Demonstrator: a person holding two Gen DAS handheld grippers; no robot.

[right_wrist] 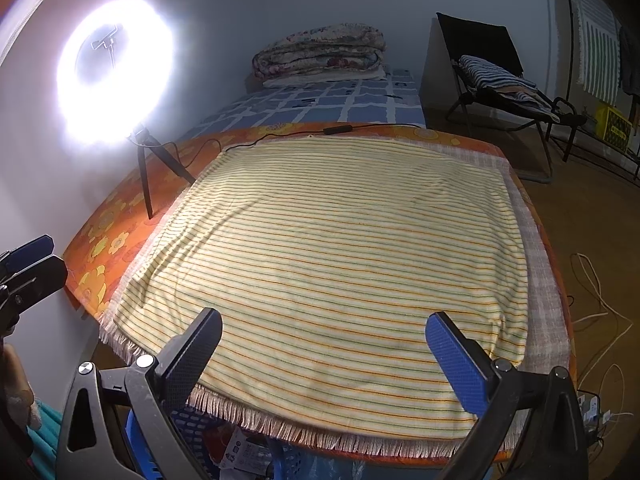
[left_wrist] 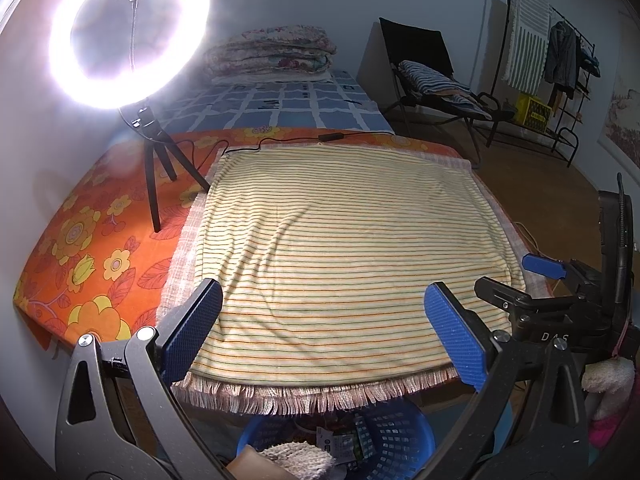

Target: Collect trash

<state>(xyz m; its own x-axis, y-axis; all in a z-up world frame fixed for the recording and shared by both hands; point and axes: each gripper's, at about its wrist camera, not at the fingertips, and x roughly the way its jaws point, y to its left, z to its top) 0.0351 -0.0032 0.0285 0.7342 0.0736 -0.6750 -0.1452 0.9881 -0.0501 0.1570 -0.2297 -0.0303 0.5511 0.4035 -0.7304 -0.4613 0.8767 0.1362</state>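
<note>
Floor cables — right view only — basket clearer left

You are in a bedroom of a home. Evidence: bed with blue-and-white checked sheet; folded floral quilt at its far end; black folding lounge chair carrying striped cloth; black metal clothes rack hung with garments; lit white ring light on black tripod; wood-toned floor.
</note>
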